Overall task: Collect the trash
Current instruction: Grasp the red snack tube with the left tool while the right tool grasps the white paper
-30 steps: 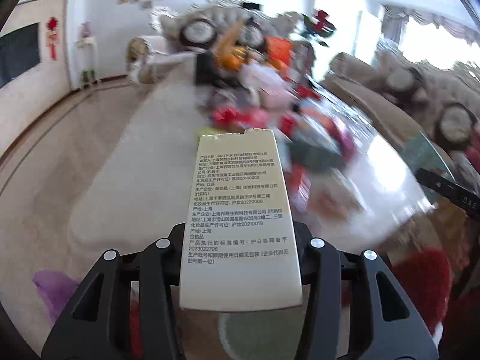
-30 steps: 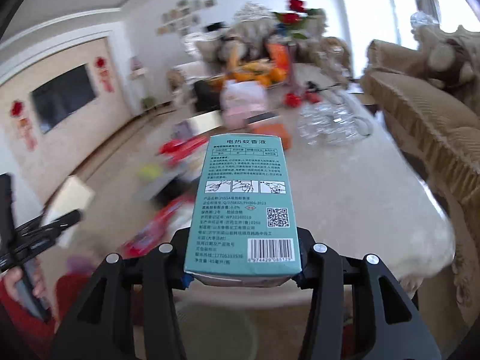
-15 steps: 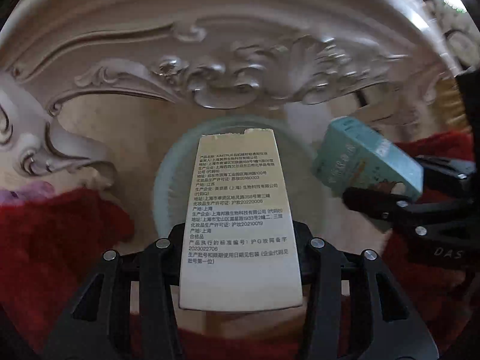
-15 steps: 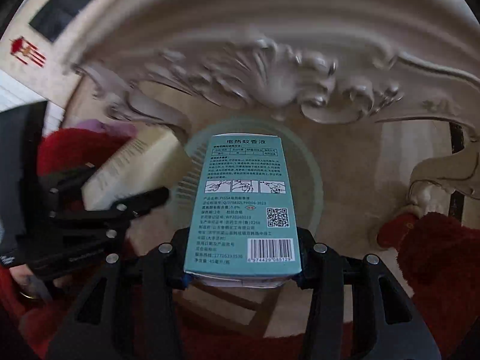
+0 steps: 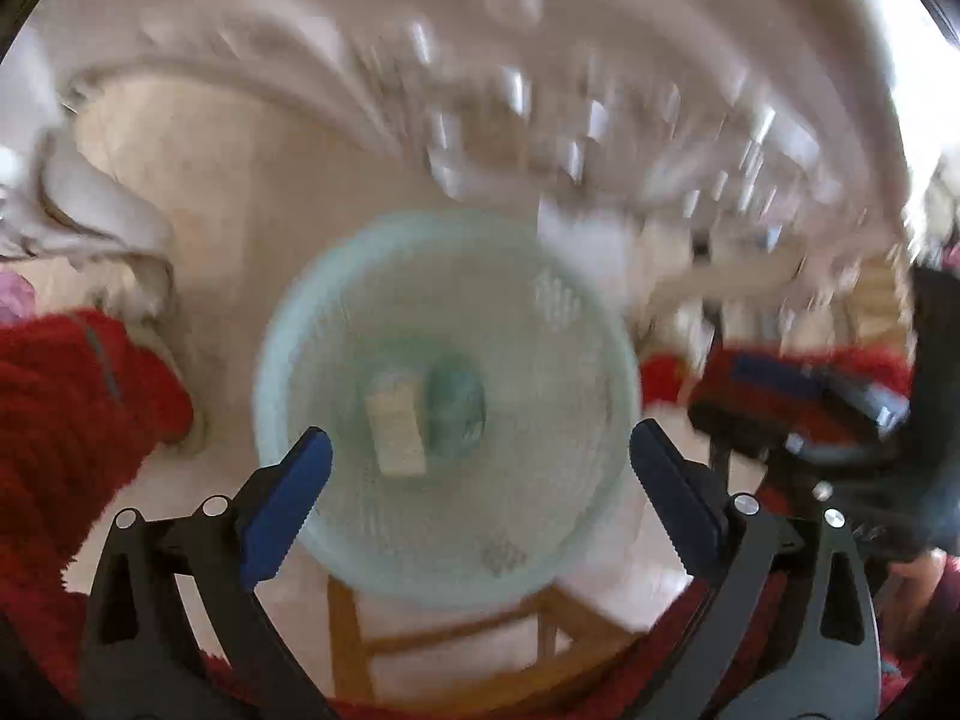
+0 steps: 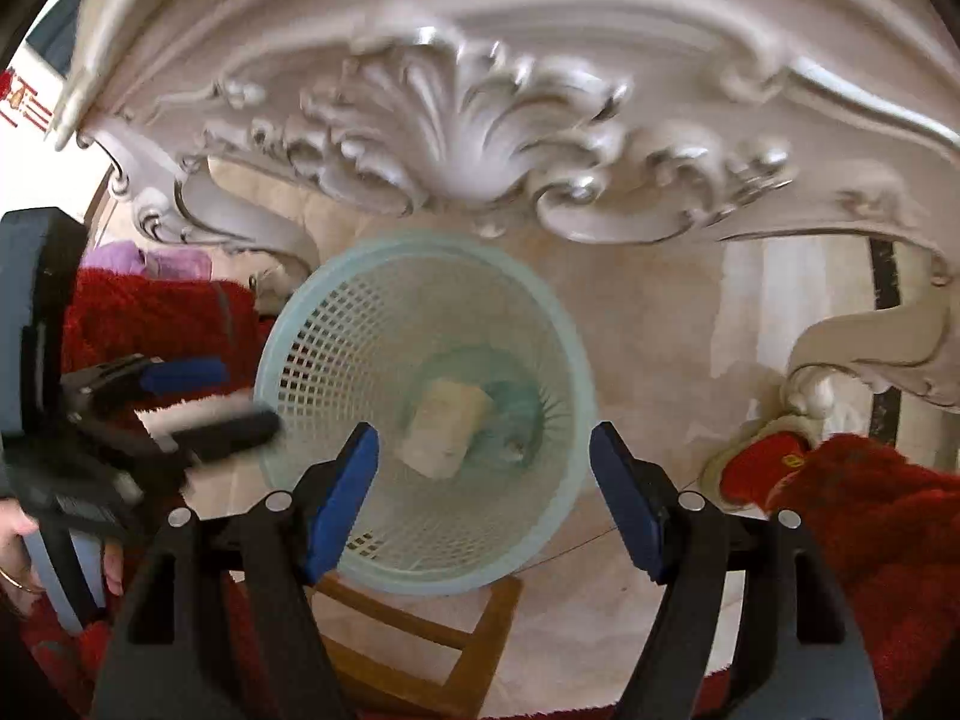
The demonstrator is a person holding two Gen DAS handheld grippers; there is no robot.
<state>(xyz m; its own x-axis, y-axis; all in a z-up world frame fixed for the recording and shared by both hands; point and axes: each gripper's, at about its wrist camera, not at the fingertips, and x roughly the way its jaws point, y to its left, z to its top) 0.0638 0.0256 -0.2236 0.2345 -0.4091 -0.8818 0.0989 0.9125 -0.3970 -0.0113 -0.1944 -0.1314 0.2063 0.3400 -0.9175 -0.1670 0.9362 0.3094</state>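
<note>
Left gripper [image 5: 474,468] and right gripper [image 6: 483,504] both above the pale green basket [image 6: 288,324], fingers spread apart and empty, cream box [image 6: 444,435] and teal box [image 6: 516,414] lying at its bottom.

No readable text in either view. Cream box [image 6: 443,433] and teal box [image 6: 515,414] in the basket [image 6: 288,330] are too blurred to read; red wall decoration [image 6: 21,99], upper left of right wrist frame, illegible.
</note>
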